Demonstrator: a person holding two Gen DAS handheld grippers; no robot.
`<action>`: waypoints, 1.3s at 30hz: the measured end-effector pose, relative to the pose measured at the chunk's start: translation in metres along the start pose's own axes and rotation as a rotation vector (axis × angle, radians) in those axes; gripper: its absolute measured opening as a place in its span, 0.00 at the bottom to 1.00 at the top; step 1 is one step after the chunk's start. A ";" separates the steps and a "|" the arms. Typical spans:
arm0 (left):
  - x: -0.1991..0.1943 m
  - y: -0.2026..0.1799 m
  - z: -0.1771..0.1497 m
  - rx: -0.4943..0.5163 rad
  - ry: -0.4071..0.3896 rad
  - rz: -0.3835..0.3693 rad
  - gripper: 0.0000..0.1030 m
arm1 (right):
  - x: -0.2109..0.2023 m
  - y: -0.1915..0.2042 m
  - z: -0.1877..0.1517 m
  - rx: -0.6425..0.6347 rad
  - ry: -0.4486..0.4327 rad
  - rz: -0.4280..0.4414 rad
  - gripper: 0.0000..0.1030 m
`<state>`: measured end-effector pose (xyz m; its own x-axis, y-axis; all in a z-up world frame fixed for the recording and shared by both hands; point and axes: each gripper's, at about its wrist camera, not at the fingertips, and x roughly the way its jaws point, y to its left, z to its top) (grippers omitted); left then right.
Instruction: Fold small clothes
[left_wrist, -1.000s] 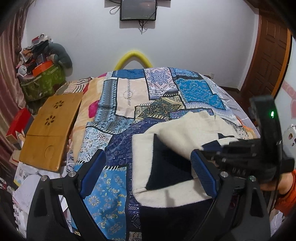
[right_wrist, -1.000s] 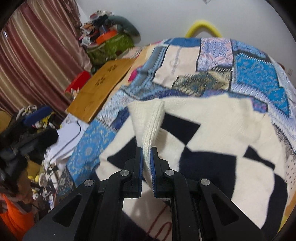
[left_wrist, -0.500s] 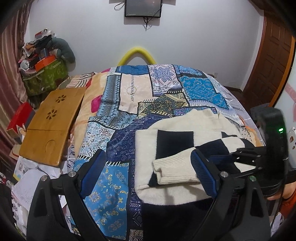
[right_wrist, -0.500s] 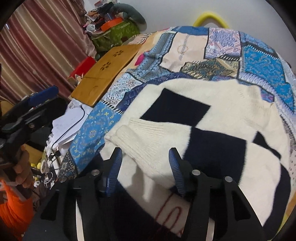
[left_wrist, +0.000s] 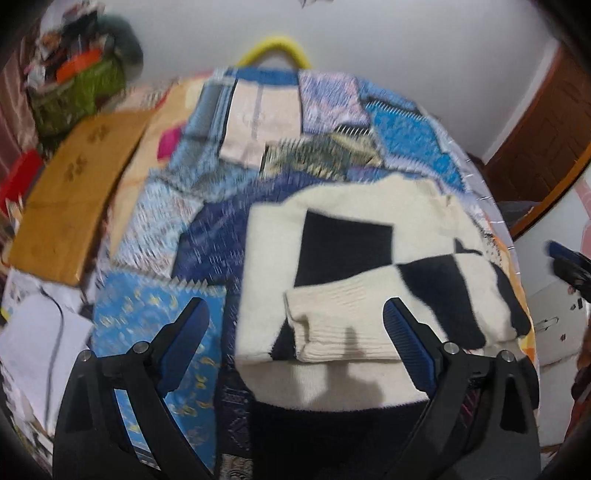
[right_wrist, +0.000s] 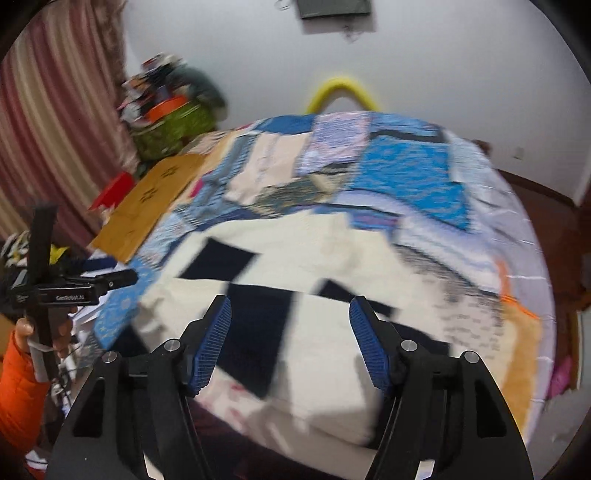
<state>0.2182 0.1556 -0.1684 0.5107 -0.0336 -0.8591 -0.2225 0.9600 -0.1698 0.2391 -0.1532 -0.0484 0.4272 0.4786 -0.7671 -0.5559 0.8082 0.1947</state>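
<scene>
Once pinched, sleeve (left_wrist: 343, 321) now released.

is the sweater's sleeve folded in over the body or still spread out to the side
Folded in. The ribbed cream sleeve lies across the front of the cream and black sweater, its cuff near the sweater's left edge in the left wrist view.

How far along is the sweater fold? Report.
Done: one sleeve lies folded across the sweater on the quilt. In hand: nothing; the right gripper has just opened and holds nothing, and the left gripper is open. Left: the remaining folds.
</scene>
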 end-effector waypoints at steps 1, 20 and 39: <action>0.007 0.003 -0.001 -0.030 0.012 0.003 0.93 | -0.005 -0.010 -0.003 0.010 -0.005 -0.018 0.61; 0.065 0.013 -0.004 -0.227 0.225 -0.240 0.63 | -0.001 -0.161 -0.097 0.374 0.078 -0.084 0.65; 0.042 -0.057 0.026 -0.034 0.035 -0.094 0.10 | 0.034 -0.152 -0.107 0.385 0.129 -0.039 0.65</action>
<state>0.2737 0.1065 -0.1824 0.5015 -0.1337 -0.8548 -0.2030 0.9422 -0.2664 0.2620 -0.2969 -0.1691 0.3363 0.4181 -0.8439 -0.2229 0.9059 0.3600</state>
